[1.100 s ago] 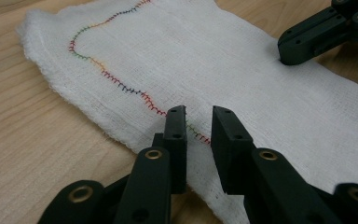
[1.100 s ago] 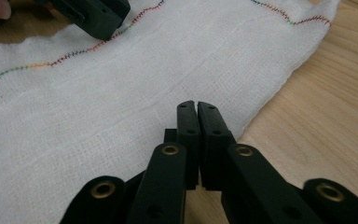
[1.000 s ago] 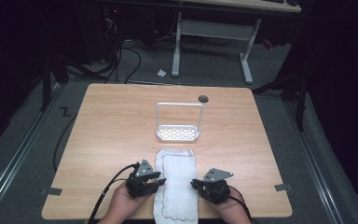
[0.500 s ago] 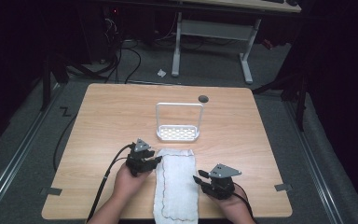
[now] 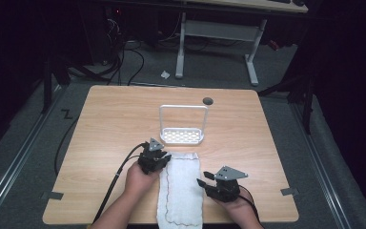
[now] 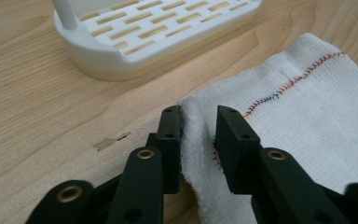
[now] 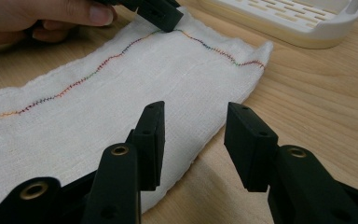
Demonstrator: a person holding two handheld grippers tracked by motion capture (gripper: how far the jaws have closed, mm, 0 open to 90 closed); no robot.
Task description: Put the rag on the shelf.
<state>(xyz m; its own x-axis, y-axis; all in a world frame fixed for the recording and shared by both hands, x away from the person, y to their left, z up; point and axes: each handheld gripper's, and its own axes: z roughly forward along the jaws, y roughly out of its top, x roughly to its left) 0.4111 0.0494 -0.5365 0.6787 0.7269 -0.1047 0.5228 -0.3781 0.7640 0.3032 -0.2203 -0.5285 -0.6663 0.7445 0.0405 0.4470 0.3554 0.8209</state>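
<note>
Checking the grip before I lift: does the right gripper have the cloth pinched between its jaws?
No, the right gripper is open, its jaws apart over the edge of the white cloth.

Both forearms entered from the bottom edge of the high view, each hand wrapped around a gripper. The left hand [image 5: 140, 177] had reached farther forward, and its left gripper [image 5: 162, 161] pointed ahead and slightly right, its jaws a narrow gap apart with a raised fold of the white cloth [image 6: 307, 107] between them, touching the left jaw. The right hand [image 5: 233, 206] sat nearer the table's near edge; the right gripper [image 5: 201, 182] pointed left, jaws spread wide and gripping nothing, straddling the cloth's edge.
</note>
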